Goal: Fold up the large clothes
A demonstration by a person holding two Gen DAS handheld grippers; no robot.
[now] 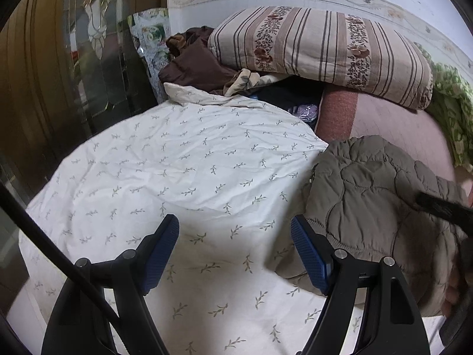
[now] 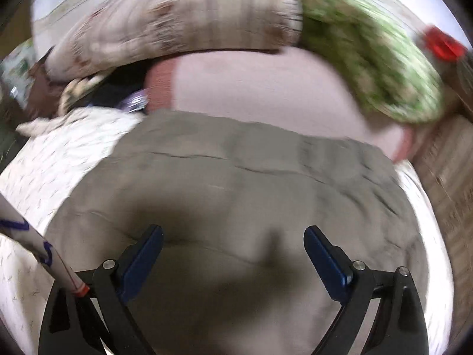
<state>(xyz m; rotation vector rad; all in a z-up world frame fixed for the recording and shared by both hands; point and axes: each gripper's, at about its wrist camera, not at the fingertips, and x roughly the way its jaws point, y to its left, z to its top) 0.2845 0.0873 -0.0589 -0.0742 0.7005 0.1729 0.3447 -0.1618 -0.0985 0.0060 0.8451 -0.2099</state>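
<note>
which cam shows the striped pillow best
The left wrist view: the striped pillow is sharp there, stripes and flower bands clear, resting on the pile at the wall. The right wrist view shows it only as a motion-blurred shape along the top.

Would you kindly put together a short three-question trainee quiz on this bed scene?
1. True or false: the left gripper is clamped on the quilted jacket.
2. What does the jacket lie on? A) bare floor B) the leaf-print sheet C) the striped pillow
3. What is between the right gripper's fingers?

Key
1. False: its jaws are open over the sheet, beside the jacket.
2. B
3. Nothing: they stand open above the jacket.
</note>
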